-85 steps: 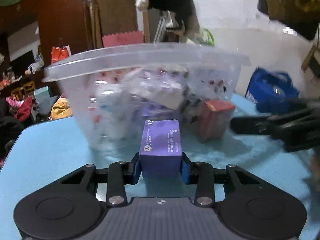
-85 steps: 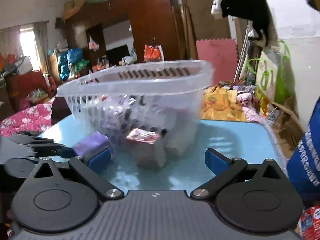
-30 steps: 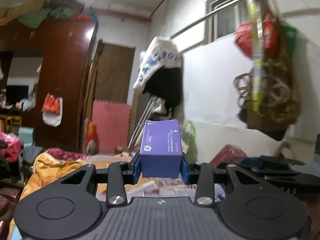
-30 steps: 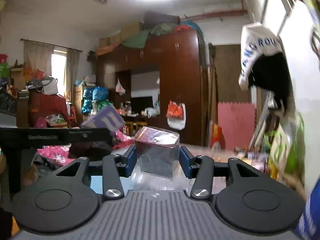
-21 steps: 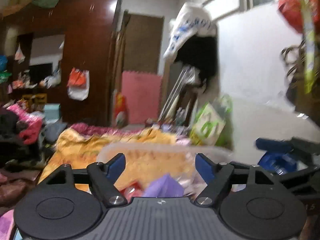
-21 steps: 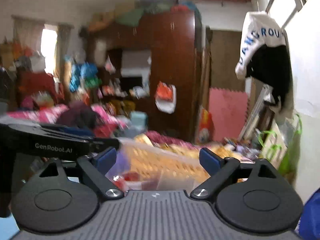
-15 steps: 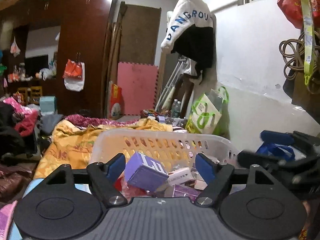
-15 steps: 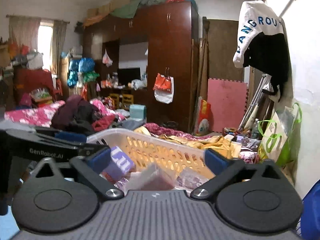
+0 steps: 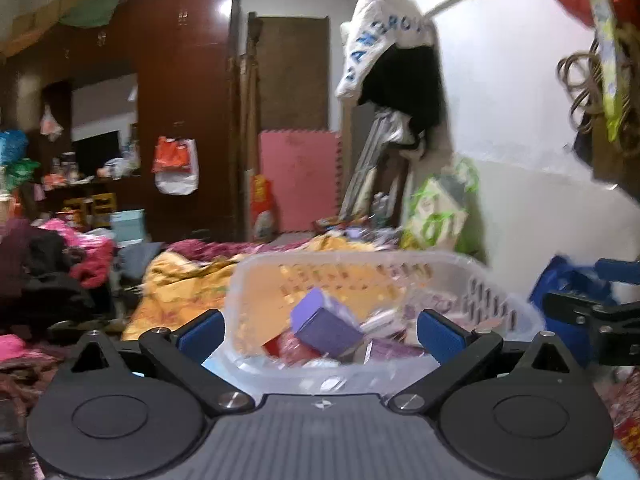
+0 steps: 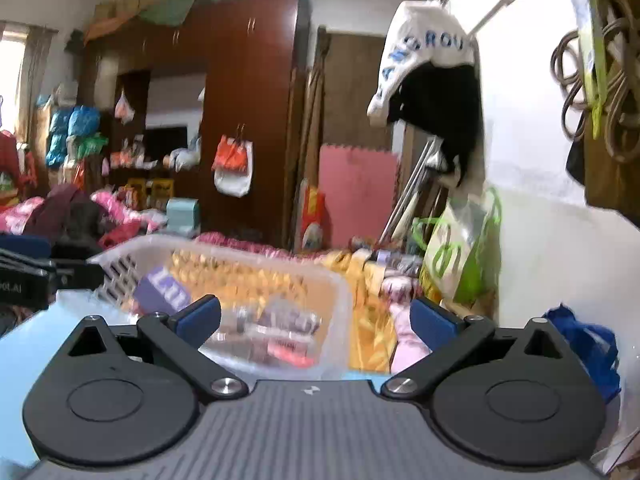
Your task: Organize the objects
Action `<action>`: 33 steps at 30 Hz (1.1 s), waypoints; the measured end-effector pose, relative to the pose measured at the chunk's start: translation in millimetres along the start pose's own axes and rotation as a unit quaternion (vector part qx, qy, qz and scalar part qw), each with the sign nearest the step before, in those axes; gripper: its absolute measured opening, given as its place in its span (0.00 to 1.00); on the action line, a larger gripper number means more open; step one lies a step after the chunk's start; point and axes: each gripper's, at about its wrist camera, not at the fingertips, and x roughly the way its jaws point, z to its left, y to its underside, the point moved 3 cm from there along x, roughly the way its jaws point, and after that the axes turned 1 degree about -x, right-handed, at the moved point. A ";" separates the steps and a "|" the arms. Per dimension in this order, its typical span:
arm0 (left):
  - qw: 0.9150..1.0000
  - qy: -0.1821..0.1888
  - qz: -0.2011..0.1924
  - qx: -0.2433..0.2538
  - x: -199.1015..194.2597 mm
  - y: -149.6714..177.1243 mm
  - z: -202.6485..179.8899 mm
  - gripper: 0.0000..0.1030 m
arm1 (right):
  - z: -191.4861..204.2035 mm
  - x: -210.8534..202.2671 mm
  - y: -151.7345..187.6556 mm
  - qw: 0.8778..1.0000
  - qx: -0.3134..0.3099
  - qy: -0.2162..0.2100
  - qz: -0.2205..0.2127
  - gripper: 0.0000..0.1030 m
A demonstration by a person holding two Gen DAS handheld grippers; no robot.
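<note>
Jaws of the left gripper have just been opening and stand spread, empty; the purple box lies tilted in the basket just ahead, nearer this hand.

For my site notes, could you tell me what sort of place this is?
Probably a cluttered bedroom or storeroom in a home: a tall wooden wardrobe, heaped clothes and bedding, and bags hung on the wall.

— What's behind there?
— A dark wardrobe, a pink mat leaning beside it, a white-and-black garment hung above.
— And low down?
— Yellow bedding, a blue bag.
</note>
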 end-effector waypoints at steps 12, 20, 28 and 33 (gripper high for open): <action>0.999 0.013 0.020 0.022 -9.5 12.1 -13.4 1.00 | -3.6 -6.1 17.0 0.999 0.029 -0.036 0.015 1.00; 0.999 0.012 0.022 0.029 -9.1 14.3 -19.1 1.00 | -2.5 -10.1 19.4 0.999 0.031 -0.040 0.009 1.00; 0.999 0.010 0.020 0.026 -10.4 16.3 -20.2 1.00 | -0.8 -11.6 20.0 0.998 0.034 -0.048 0.011 1.00; 0.999 0.012 0.022 0.026 -10.5 17.3 -21.4 1.00 | 1.1 -14.4 19.8 0.999 0.028 -0.046 0.006 1.00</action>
